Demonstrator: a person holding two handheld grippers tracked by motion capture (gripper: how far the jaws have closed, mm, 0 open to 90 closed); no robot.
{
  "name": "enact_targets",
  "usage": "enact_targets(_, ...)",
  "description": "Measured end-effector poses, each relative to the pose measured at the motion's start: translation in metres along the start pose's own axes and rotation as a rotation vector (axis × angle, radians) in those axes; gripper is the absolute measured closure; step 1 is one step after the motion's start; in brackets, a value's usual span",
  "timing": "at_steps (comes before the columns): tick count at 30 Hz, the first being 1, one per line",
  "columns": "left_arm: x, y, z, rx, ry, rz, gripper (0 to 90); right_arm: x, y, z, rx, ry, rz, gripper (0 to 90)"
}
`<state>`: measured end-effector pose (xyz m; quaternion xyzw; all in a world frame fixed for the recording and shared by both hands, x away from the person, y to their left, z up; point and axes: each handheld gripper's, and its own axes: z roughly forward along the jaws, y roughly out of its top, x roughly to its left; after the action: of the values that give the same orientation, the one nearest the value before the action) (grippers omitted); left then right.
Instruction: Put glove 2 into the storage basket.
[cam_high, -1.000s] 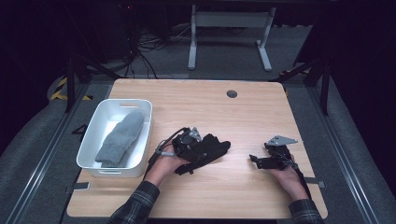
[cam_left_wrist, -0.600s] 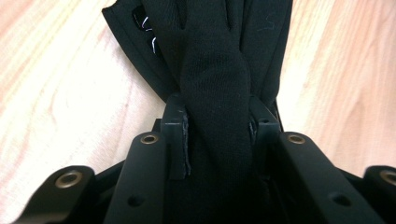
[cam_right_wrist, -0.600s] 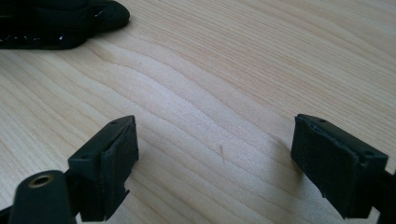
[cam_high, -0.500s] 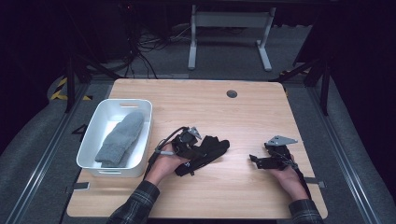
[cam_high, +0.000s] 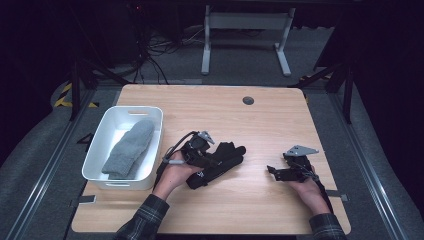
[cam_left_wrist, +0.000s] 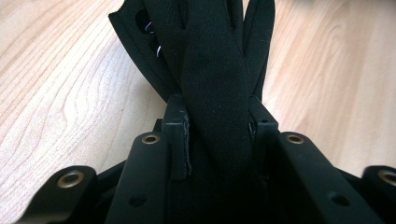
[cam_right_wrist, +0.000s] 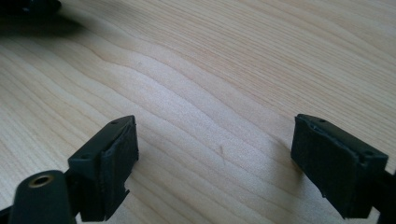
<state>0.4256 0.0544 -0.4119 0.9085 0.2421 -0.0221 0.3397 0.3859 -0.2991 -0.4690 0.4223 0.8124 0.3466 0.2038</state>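
Note:
A black glove (cam_high: 229, 159) lies on the wooden table (cam_high: 260, 120) left of centre, its fingers pointing right and away. My left gripper (cam_high: 212, 161) is shut on it. In the left gripper view both pads pinch a fold of the glove (cam_left_wrist: 215, 70), and the left gripper (cam_left_wrist: 217, 128) has just been closing on that fold. My right gripper (cam_high: 272, 171) rests low at the table's right with its jaws wide open. Bare wood shows between the pads of the right gripper (cam_right_wrist: 215, 158).
A white tub (cam_high: 97, 167) stands at the table's left, next to my left hand, with a grey knitted mitten (cam_high: 129, 148) lying in it. A round grommet (cam_high: 248, 100) sits near the far edge. A dark floor with stands and cables surrounds the table.
My left gripper has closed on the glove and lifted a little with it. The right gripper has stayed where it was.

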Motion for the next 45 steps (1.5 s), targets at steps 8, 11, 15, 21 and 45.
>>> enact_targets(8,-0.005,0.008,-0.030,-0.004,0.032,0.003,68.4,0.000,0.000,0.000,0.000,0.000,0.000,15.2)
enact_targets(11,-0.004,0.010,-0.045,-0.008,0.044,-0.006,68.4,0.000,0.000,0.000,0.000,0.000,0.001,15.2)
enact_targets(15,-0.001,0.011,-0.065,-0.015,0.070,-0.015,68.4,0.000,0.000,0.000,0.000,0.000,0.000,15.2)
enact_targets(21,0.007,0.007,-0.093,-0.037,0.112,-0.051,68.4,0.000,0.000,0.000,0.000,0.000,0.000,15.2)
enact_targets(45,0.073,-0.082,-0.197,-0.098,0.354,-0.334,68.2,0.000,0.000,0.000,0.000,0.000,0.001,15.2)
